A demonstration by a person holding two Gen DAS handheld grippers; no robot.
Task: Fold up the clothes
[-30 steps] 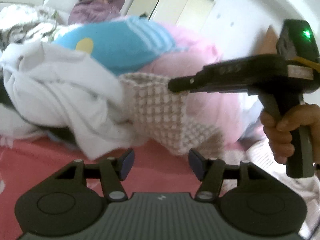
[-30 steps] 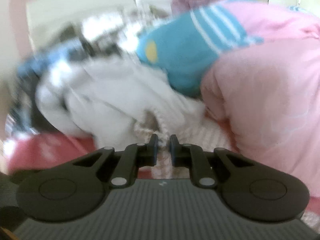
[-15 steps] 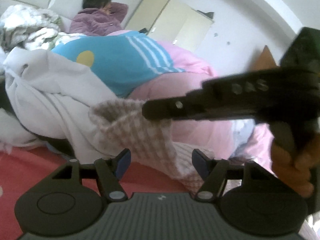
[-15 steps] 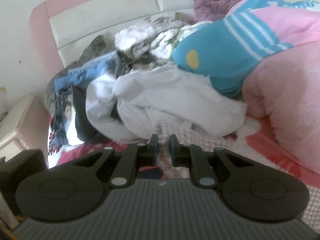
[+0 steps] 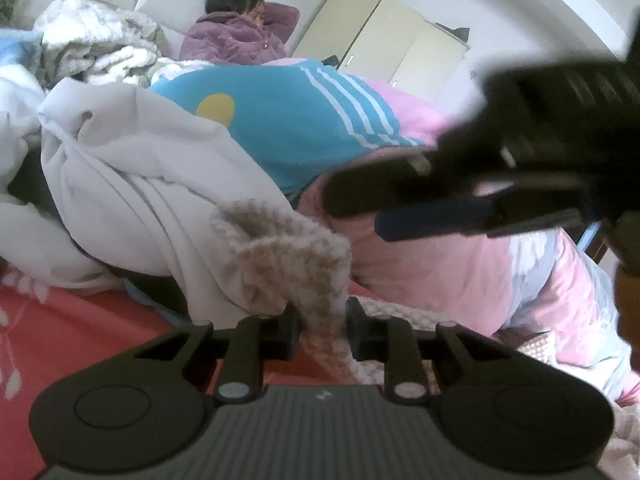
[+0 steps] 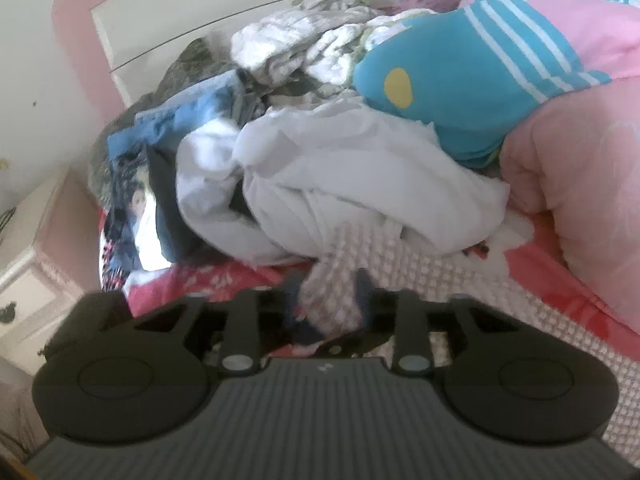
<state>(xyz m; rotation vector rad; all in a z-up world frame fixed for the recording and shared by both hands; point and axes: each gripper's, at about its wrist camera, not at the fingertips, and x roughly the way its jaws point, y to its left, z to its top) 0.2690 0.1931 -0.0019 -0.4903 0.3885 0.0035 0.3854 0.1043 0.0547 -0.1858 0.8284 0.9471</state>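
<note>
On the red bed sheet, one nubby beige-and-white checked knit garment lies bunched beside one smooth white garment. The left tool has just closed, clamping the knit. The right tool has just been opening, the knit between its blurred fingers; grip unclear.

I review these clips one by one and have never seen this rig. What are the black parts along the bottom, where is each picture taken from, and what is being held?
A person holds two handheld grasping tools; each carries a camera looking along its fingers, so each picture shows its own tool at the bottom. The left tool has just been closing and pinches a beige checked knit garment. The right tool has just been opening, with the same knit between its fingers; it also crosses the left view. Behind, on the red bedsheet, lie a white garment and a pink quilt.
</note>
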